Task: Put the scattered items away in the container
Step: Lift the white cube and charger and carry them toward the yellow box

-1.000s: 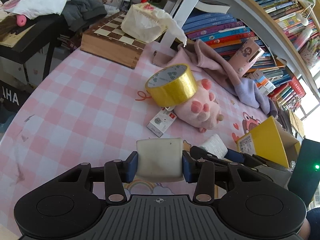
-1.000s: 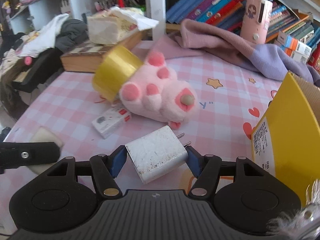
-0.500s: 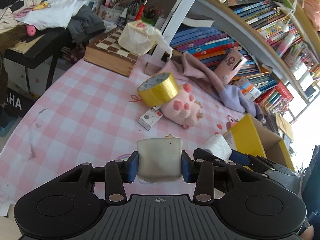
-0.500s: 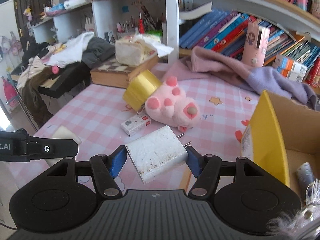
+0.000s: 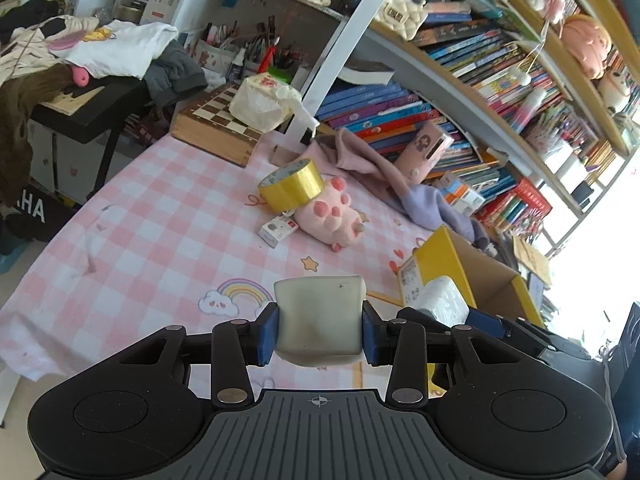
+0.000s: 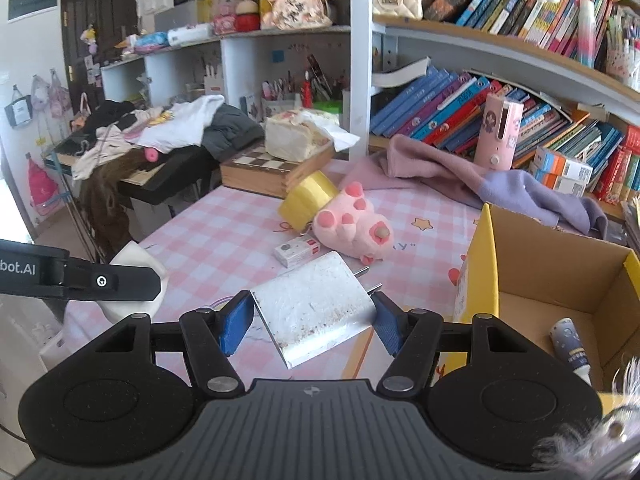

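My left gripper (image 5: 319, 332) is shut on a cream-white soft block (image 5: 320, 316), held above the pink checked table (image 5: 160, 216). My right gripper (image 6: 310, 320) is shut on a white plug charger (image 6: 316, 308), its prongs pointing right toward the yellow cardboard box (image 6: 480, 264). The box (image 5: 436, 256) stands open at the right with a small printed tube (image 6: 570, 344) inside. On the table lie a yellow tape roll (image 5: 290, 186), a pink plush paw (image 5: 330, 216) and a small white and red packet (image 5: 278, 230). The left gripper with its block (image 6: 132, 280) shows at the left of the right wrist view.
A wooden chessboard box (image 5: 216, 124) with a tissue pack (image 5: 264, 102) sits at the table's far end. A pink and lilac cloth (image 5: 384, 176) lies against the bookshelf (image 5: 440, 92). A black side table piled with clothes (image 5: 88, 76) stands left.
Both grippers have risen and pulled back from the table with their loads still gripped. The table items look smaller and the open box has come into view on the right.
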`<state>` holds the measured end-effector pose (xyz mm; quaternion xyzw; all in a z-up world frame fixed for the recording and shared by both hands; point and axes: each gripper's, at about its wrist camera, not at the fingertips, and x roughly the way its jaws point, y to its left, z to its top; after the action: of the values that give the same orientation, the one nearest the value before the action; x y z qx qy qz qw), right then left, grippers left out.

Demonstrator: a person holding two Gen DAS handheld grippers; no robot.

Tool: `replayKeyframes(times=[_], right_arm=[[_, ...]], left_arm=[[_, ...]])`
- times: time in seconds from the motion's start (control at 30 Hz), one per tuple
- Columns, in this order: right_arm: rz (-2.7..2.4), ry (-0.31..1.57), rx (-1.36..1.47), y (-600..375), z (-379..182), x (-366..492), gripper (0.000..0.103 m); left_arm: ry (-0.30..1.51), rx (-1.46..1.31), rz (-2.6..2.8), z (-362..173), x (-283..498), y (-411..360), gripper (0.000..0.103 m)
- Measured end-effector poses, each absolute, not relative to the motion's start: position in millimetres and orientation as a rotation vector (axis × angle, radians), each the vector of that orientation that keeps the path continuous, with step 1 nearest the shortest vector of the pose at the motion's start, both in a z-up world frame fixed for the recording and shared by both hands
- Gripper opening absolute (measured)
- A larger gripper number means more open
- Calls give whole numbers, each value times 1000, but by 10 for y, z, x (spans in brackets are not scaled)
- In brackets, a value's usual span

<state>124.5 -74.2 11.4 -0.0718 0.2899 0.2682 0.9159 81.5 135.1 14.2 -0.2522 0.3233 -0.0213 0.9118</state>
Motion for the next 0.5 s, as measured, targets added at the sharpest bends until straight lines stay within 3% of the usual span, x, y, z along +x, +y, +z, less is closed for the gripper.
replayKeyframes(times=[0.5], right_arm=[[552,572,-141,-1148,203,292,62]], left_arm=[[646,-530,-76,207,3,1063,39]])
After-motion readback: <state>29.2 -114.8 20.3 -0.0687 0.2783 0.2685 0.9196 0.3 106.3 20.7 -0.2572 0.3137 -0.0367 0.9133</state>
